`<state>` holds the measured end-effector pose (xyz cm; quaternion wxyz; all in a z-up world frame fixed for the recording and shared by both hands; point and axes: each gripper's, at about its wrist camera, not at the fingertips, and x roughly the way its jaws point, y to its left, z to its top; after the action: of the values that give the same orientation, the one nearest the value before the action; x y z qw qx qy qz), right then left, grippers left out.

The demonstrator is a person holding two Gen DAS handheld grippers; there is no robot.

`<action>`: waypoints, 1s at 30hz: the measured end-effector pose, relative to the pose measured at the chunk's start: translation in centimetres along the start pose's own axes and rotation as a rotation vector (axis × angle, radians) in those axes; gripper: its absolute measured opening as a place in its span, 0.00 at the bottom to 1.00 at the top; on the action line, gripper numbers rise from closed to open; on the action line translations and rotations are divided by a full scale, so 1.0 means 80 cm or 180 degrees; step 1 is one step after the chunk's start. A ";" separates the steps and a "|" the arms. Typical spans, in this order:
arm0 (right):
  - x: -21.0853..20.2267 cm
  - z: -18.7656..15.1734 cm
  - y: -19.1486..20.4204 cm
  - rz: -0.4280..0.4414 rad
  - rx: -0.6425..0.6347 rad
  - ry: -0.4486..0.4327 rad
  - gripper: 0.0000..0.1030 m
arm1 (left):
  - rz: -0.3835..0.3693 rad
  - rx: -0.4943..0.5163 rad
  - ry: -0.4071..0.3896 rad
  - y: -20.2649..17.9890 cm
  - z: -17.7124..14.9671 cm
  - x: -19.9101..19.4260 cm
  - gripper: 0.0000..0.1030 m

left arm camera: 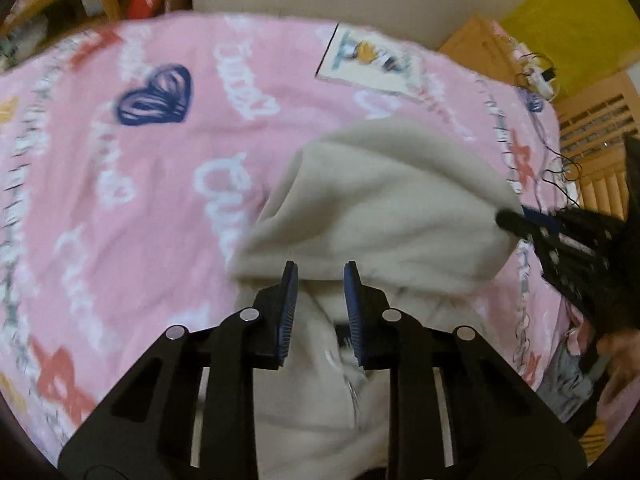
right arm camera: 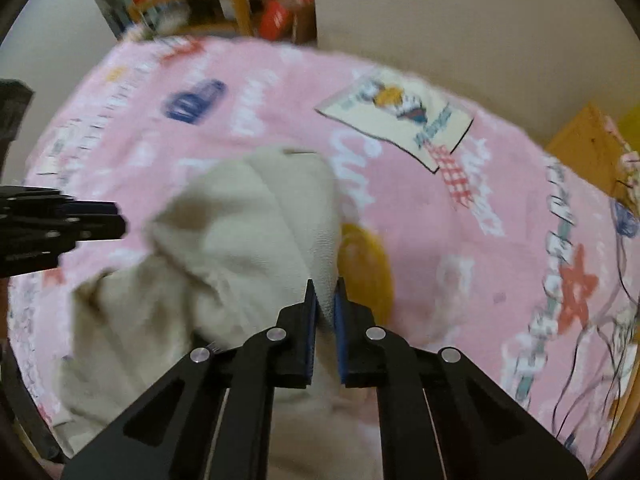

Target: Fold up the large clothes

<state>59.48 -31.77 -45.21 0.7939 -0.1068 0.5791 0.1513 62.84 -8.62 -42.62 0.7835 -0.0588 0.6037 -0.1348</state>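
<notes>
Mid-fold: right gripper (right arm camera: 325,286) pinches the beige garment (right arm camera: 248,232) on the bed (right arm camera: 460,240); left gripper (left arm camera: 321,268) spread (empty). Next, probably carry toward twelve o'clock.

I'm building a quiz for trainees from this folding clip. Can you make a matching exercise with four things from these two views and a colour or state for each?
Things:
1. garment
2. bedspread
3. left gripper
4. right gripper

States or colours:
A. pink with white lettering
B. fingers apart, nothing pinched between them
C. beige, bunched on the bed
D. closed on a fold of cloth

Pairs: 1-C, 2-A, 3-B, 4-D
</notes>
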 end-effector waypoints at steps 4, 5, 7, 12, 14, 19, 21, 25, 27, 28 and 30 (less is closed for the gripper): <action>-0.103 -0.094 0.055 0.0000 -0.0035 -0.0331 0.08 | -0.0108 -0.0272 -0.0267 -0.037 -0.097 -0.097 0.22; -0.115 -0.107 0.067 -0.0071 -0.0142 -0.0367 0.08 | -0.0170 -0.0373 -0.0336 -0.041 -0.120 -0.115 0.22; -0.146 -0.145 0.097 -0.0254 -0.0448 -0.0495 0.08 | -0.0314 -0.0649 -0.0570 -0.050 -0.180 -0.162 0.22; -0.183 -0.203 0.132 -0.0492 -0.0652 -0.1024 0.08 | -0.0666 -0.1076 -0.0605 -0.051 -0.270 -0.148 0.22; -0.169 -0.232 0.155 -0.0803 -0.0967 -0.1136 0.08 | -0.0811 -0.1177 -0.0476 -0.043 -0.297 -0.119 0.22; -0.111 -0.297 0.215 -0.1256 -0.1616 -0.1254 0.08 | -0.0862 -0.1106 -0.0219 -0.016 -0.345 -0.038 0.22; -0.089 -0.319 0.227 -0.1378 -0.1797 -0.1302 0.08 | -0.0997 -0.1108 -0.0152 -0.006 -0.348 -0.010 0.22; -0.069 -0.339 0.217 -0.1283 -0.1696 -0.1237 0.08 | -0.1171 -0.1211 -0.0018 0.016 -0.338 0.032 0.22; -0.061 -0.340 0.206 -0.1166 -0.1518 -0.1166 0.08 | -0.1152 -0.1125 -0.0003 0.021 -0.324 0.039 0.22; -0.057 -0.340 0.201 -0.1150 -0.1451 -0.1146 0.08 | -0.1122 -0.1061 -0.0002 0.020 -0.318 0.039 0.22; -0.050 -0.344 0.193 -0.1146 -0.1382 -0.1162 0.08 | -0.1139 -0.0911 -0.0018 0.023 -0.296 0.035 0.22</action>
<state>28.32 -27.38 -49.71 0.8573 -0.3452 0.3534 0.1452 41.00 -5.97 -51.98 0.7325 -0.2758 0.5944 -0.1844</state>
